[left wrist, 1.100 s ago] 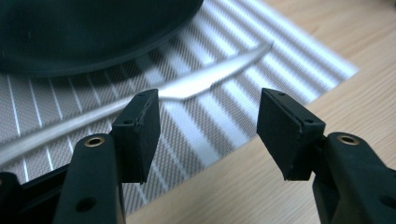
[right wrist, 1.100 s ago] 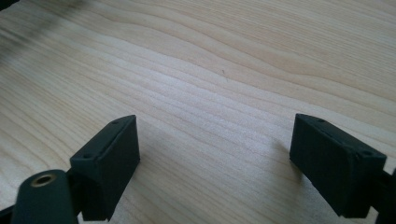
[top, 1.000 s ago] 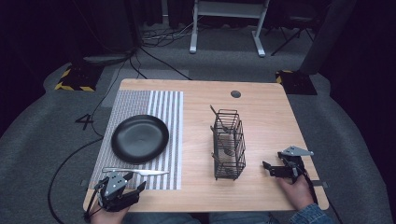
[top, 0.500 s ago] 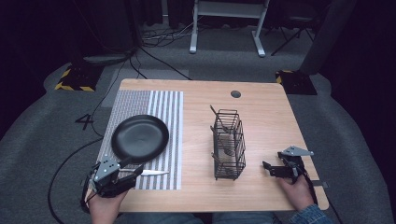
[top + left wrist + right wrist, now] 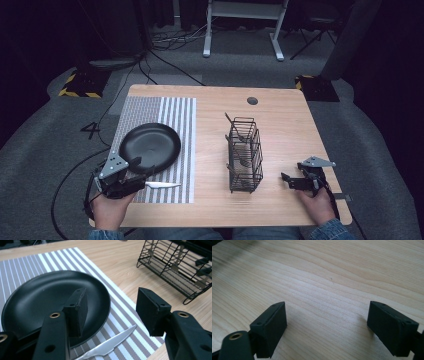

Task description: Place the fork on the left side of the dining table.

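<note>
A black plate (image 5: 150,147) (image 5: 45,302) rests on the striped placemat (image 5: 170,112) (image 5: 120,312) at the table's left. A silver knife (image 5: 161,185) (image 5: 110,344) lies on the mat just in front of the plate. My left gripper (image 5: 137,175) (image 5: 112,311) hovers open above the plate's near edge and the knife blade, holding nothing. My right gripper (image 5: 287,179) (image 5: 327,325) stands open over bare wood near the front right corner, its jaws wide apart and empty.
A black wire cutlery rack (image 5: 243,152) (image 5: 180,267) stands mid-table with utensils in it. A round cable hole (image 5: 252,100) sits at the back of the wooden table (image 5: 300,130). Cables and desk legs lie on the floor beyond.
My left gripper has moved forward and to the left, up to the plate's near edge above the knife. The right gripper has stayed where it was.
</note>
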The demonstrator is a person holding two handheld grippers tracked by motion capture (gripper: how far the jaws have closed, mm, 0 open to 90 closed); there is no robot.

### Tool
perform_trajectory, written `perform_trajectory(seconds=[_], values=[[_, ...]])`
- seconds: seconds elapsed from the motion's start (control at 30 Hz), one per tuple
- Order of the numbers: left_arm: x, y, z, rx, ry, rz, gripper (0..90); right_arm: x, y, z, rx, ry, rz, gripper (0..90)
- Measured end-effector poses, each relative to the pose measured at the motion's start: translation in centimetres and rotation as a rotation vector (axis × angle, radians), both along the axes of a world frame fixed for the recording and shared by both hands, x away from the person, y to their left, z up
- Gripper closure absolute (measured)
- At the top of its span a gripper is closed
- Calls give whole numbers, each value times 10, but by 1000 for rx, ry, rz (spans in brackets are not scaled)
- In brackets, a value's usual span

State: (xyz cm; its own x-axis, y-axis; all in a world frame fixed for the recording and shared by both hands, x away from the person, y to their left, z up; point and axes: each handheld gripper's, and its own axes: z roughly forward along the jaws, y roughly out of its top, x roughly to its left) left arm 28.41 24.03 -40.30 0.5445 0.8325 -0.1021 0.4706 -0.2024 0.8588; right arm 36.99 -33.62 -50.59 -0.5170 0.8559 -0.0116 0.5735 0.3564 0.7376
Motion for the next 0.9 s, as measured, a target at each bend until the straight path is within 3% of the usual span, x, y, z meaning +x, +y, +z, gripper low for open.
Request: perform_trajectory(seconds=[0.13,0.37,0.73,0.9], values=[[8,-8,7,29,-18,-18,430,0,0,0,0,0,0,160],[28,-23,16,44,-35,-59,426,0,0,0,0,0,0,160],[62,-43,29,-2,-65,-87,405,0,0,0,0,0,0,160],[78,-58,32,16,-63,-126,404,0,0,0,1,0,0,161]])
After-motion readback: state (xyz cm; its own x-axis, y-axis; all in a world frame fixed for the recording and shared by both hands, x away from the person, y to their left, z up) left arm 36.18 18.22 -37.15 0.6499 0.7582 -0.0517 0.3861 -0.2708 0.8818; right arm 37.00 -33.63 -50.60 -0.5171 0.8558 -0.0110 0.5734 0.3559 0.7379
